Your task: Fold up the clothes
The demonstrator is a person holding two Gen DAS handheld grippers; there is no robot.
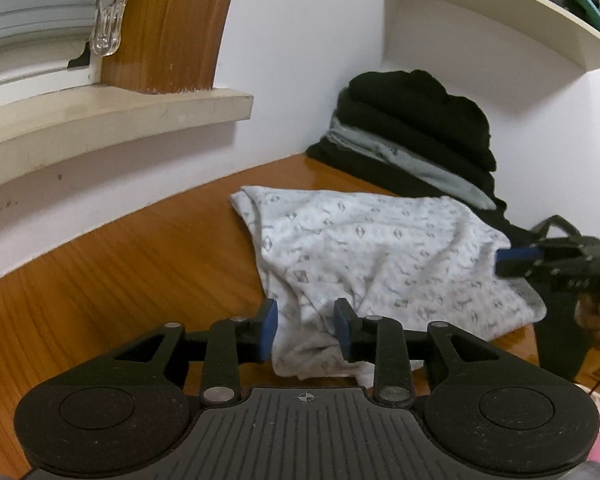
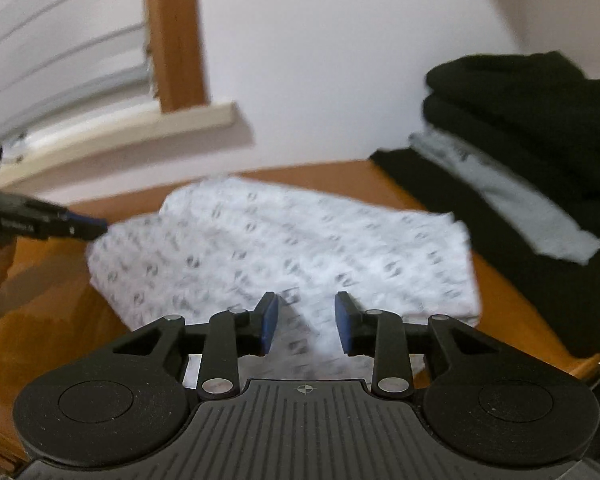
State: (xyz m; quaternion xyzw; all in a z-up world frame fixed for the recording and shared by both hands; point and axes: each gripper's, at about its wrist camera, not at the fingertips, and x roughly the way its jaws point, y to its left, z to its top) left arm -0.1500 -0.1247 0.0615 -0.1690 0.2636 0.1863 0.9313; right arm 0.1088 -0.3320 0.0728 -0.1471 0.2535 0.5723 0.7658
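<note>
**Both grippers hanging loose over the patterned white garment**

So nearest the left wrist camera, the left gripper has its blue pads parted, with a bunched near corner of the white patterned garment sitting between them, and as far as I can see the pads aren't pressing it. In the right wrist view, the right gripper is parted too, over the garment's near edge, nothing pinched, though that view is pretty blurry. The garment lies roughly folded on the wooden table, near the middle. Each gripper pokes into the other's view from the side. Farther back on the right, against the white wall, there's a stack of folded clothes, mostly black with one grey layer. Far left there's a windowsill.
</note>
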